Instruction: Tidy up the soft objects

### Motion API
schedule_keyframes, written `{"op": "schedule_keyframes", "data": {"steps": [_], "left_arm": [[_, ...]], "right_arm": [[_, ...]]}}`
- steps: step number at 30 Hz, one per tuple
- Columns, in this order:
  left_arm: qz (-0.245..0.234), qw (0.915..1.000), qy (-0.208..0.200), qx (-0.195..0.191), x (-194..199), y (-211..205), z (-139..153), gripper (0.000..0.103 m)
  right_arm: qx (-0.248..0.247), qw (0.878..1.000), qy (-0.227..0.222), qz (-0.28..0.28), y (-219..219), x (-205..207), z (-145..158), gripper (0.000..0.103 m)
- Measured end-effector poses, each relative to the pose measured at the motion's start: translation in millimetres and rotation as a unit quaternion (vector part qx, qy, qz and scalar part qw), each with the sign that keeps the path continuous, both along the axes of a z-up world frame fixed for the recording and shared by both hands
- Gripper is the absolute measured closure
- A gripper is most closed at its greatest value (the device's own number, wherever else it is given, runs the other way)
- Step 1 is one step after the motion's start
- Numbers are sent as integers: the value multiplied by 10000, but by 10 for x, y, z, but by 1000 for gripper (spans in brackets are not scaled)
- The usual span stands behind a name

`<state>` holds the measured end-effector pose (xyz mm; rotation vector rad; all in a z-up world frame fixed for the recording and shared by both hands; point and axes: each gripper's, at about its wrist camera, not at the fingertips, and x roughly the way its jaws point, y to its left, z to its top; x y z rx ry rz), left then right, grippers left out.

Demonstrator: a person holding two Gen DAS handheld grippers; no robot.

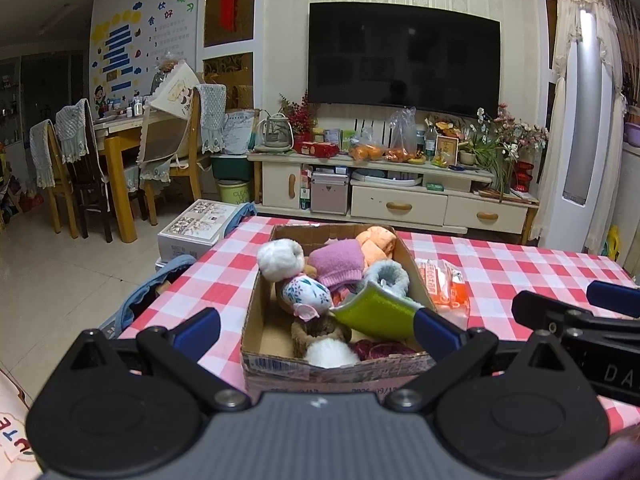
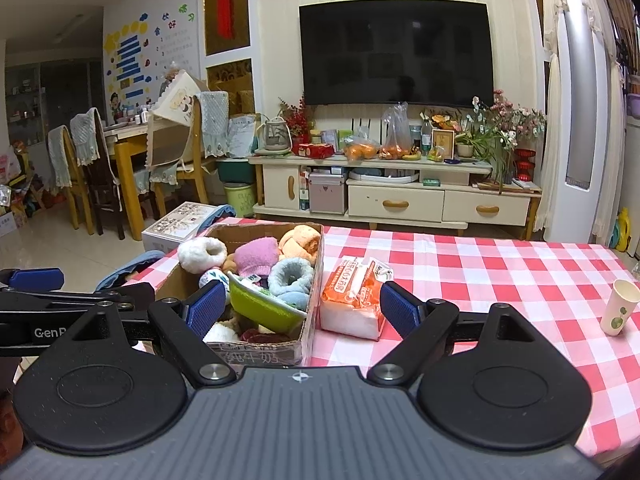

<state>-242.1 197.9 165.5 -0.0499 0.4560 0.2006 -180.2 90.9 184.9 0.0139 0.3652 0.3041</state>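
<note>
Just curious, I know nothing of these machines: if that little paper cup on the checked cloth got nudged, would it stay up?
Probably not. The paper cup looks thin and light, so it should slide or tip easily. It stands upright, narrower at its base, and might roll once down. A hard squeeze would likely crush it.

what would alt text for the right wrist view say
An open right gripper hovers over a red checked tablecloth, facing a cardboard box full of soft items, a tissue pack beside it and a paper cup far right.

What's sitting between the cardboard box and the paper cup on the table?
Right wrist view: an orange tissue pack lies just right of the cardboard box; from there to the paper cup only bare checkered tablecloth shows.
</note>
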Motion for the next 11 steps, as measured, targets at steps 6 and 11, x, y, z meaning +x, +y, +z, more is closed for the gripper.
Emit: {"op": "schedule_keyframes", "data": {"steps": [6, 11], "left_arm": [[-32, 9999, 167, 4, 122, -66, -119, 1], [-104, 9990, 446, -2, 309, -229, -265, 1]], "right_arm": [[84, 9998, 152, -2, -32, 80, -78, 0], [223, 9993, 308, -53, -152, 173, -198, 0]]}}
